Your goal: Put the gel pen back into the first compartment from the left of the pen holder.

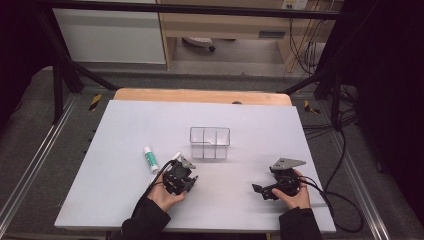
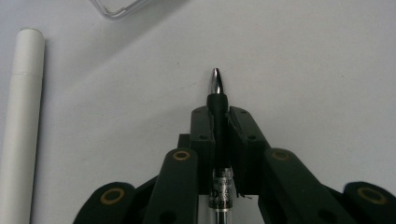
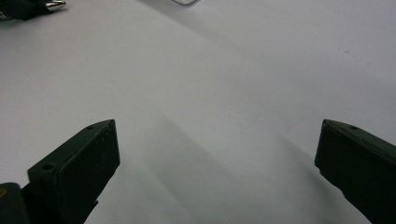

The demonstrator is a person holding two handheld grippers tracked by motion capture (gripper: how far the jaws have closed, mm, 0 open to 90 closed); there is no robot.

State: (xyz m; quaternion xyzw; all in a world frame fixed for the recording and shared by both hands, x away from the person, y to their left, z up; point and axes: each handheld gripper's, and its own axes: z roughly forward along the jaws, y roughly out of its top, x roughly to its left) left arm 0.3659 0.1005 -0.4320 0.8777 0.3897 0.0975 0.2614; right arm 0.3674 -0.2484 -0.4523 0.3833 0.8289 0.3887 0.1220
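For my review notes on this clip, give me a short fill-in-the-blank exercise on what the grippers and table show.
1. The left gripper is shut on a ____.
2. The right gripper has its jaws ____, with nothing between them.
3. The clear bin has ____ compartments.
4. The white tube lies on the table to the ____ of the bin in the high view.

Missing words: pen; open; three; left

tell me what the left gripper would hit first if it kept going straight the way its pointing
Likely the clear plastic organizer. The left gripper, shut on a pen, points across bare table, with the organizer's corner slightly left of its line, so it might just slip past. The white tube lies well aside.
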